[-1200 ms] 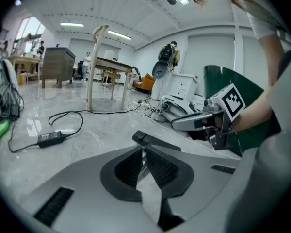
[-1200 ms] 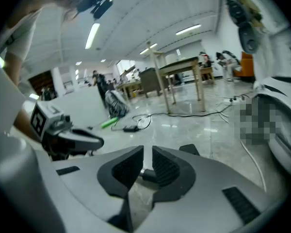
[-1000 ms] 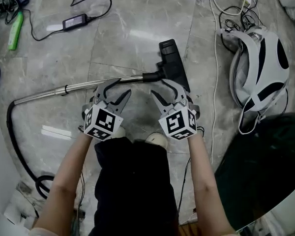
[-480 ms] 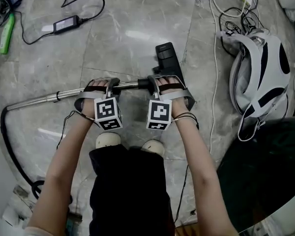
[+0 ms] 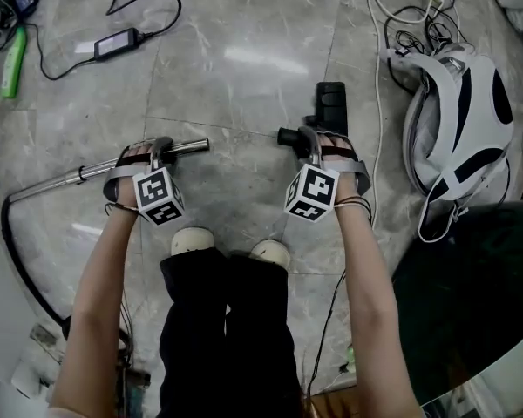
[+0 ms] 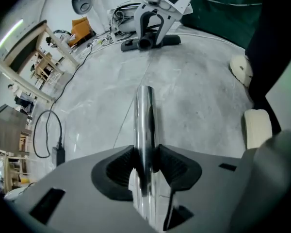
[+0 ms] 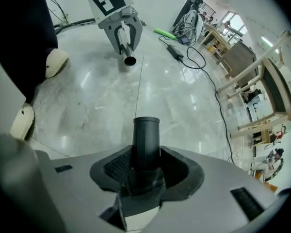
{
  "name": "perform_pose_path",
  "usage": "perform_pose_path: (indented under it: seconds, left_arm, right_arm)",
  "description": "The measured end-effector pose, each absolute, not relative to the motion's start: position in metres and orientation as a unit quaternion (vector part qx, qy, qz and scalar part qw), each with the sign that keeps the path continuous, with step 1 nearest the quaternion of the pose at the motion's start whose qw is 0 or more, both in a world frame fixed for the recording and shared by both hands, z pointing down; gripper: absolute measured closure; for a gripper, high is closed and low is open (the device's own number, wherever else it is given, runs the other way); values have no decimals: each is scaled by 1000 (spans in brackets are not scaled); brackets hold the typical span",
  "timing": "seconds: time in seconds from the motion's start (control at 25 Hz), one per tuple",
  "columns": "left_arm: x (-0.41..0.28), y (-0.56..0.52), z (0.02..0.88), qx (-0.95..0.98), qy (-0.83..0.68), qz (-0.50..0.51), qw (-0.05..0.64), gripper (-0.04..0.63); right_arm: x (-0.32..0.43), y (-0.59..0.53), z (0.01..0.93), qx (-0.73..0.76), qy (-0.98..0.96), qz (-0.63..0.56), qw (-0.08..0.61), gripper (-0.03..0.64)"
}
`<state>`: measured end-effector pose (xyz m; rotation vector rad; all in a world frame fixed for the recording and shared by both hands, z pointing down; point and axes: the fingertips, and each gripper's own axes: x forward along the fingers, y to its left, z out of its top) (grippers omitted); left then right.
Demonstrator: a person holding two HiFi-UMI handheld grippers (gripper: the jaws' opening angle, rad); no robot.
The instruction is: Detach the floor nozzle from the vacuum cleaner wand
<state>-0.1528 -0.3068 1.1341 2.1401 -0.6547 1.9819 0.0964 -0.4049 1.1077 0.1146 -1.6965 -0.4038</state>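
Observation:
The chrome wand (image 5: 78,177) lies on the marble floor, its open end (image 5: 200,146) free. My left gripper (image 5: 154,152) is shut on it near that end; in the left gripper view the pads (image 6: 121,166) press the tube (image 6: 145,115). The black floor nozzle (image 5: 331,98) sits apart to the right, with its neck (image 5: 288,136) pointing at the wand. My right gripper (image 5: 318,146) is shut on the neck (image 7: 146,135). Both pairs of jaws have just closed a little further. A bare gap of floor separates the wand from the nozzle.
A white vacuum body (image 5: 466,120) with cables (image 5: 379,103) lies at the right. The black hose (image 5: 17,251) curves down the left side. A power adapter (image 5: 113,42) and a green object (image 5: 11,59) lie at the far left. The person's shoes (image 5: 192,240) stand below the grippers.
Both grippers came down and closed, the left on the wand, the right on the nozzle's neck. The nozzle then moved right and the wand left, so the two now lie apart.

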Motion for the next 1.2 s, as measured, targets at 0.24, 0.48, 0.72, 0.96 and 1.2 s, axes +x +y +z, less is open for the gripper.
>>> perform_pose_path:
  seconds: [0.24, 0.48, 0.72, 0.96, 1.2]
  left_arm:
    - [-150, -288, 1135, 720, -213, 655, 88, 437]
    - [-107, -300, 1113, 766, -268, 552, 191, 297]
    - [-54, -307, 1047, 807, -283, 387, 345, 295]
    - [-56, -337, 924, 808, -392, 215, 383, 586]
    - [-68, -331, 845, 801, -430, 211, 359, 586]
  right_arm:
    - [104, -391, 1110, 33, -750, -200, 629, 436]
    - [100, -386, 1092, 72, -800, -118, 583, 379]
    - [95, -372, 1043, 120, -839, 21, 530, 377]
    - [99, -372, 944, 312, -831, 319, 333, 603]
    - [96, -360, 869, 377, -814, 340, 281, 603]
